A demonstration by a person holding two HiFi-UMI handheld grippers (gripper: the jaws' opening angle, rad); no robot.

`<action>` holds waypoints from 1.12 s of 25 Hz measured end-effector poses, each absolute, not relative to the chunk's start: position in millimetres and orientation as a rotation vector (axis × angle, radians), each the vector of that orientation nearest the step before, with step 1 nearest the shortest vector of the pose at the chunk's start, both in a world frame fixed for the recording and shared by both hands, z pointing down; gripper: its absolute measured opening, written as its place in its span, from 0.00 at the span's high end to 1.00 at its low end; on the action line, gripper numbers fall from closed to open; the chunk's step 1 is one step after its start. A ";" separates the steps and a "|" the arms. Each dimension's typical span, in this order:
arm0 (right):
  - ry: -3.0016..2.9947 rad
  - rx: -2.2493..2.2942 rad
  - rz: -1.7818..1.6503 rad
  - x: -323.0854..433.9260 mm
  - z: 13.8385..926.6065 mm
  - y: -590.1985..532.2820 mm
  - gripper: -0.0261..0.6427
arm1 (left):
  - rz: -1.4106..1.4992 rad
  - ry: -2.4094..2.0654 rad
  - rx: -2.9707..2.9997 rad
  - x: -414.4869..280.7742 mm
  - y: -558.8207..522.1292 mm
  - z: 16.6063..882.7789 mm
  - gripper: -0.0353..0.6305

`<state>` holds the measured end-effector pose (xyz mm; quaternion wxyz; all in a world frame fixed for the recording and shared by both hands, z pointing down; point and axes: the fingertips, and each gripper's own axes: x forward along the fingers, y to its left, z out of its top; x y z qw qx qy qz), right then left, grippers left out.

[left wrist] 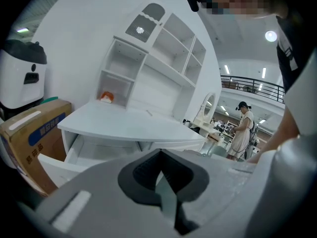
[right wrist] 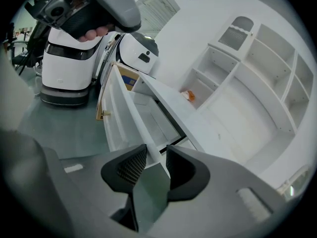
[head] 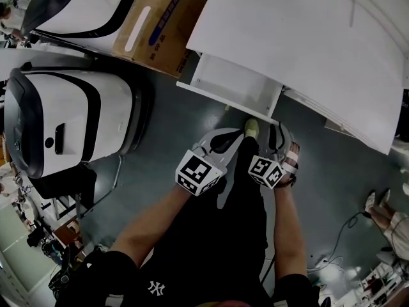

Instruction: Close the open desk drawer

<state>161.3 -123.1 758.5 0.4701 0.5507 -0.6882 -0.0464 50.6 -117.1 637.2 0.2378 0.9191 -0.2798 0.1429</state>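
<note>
Your left tongs (left wrist: pixel 159 156) clenched, empty | your right tongs (right wrist: pixel 151 158) released, empty | drawer (head: pixel 235 85) open at upper centre, under desk (head: pixel 294 37), apart from both

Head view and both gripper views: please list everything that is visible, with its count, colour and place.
desk: one, white, upper right of the head view
drawer: one, white, pulled out of the desk front, looks empty
shelf unit: one, white, on the back of the desk
orange thing: one, small, in a low shelf compartment
cardboard box: one, brown with blue print, beside the desk
machines: two, white and black, on the floor at the left
floor: grey
bystander: one, light clothes, far behind the desk
left gripper: one, grey, jaws together, empty, short of the drawer
right gripper: one, grey, jaws apart, empty, pointing at the drawer
</note>
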 end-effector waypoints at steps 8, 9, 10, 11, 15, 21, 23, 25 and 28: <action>-1.690 1.362 -0.134 170.7 761.0 -150.8 0.75 | 0.377 -0.782 2.513 62.3 -141.4 645.5 0.95; -1.691 1.362 -0.137 170.9 761.7 -154.0 0.76 | 0.376 -0.784 2.510 62.2 -143.8 647.6 0.95; -1.691 1.364 -0.140 171.4 762.5 -157.0 0.76 | 0.375 -0.786 2.507 62.2 -146.1 649.4 0.95; -1.691 1.367 -0.142 172.3 763.2 -159.9 0.76 | 0.374 -0.789 2.505 62.5 -148.4 650.5 0.95; -1.692 1.387 -0.140 179.8 762.0 -171.8 0.75 | 0.375 -0.795 2.497 65.9 -155.6 652.9 0.95; -1.682 1.410 -0.149 185.8 762.9 -190.5 0.75 | 0.371 -0.805 2.484 67.1 -168.7 659.8 0.95; -1.678 1.417 -0.147 187.7 763.2 -195.3 0.75 | 0.367 -0.808 2.480 67.8 -173.7 662.0 0.95; -1.677 1.431 -0.142 190.1 762.7 -200.8 0.75 | 0.365 -0.810 2.478 68.6 -178.4 664.3 0.95; -1.674 1.445 -0.142 193.1 762.2 -209.3 0.74 | 0.363 -0.811 2.478 69.4 -184.5 666.7 0.95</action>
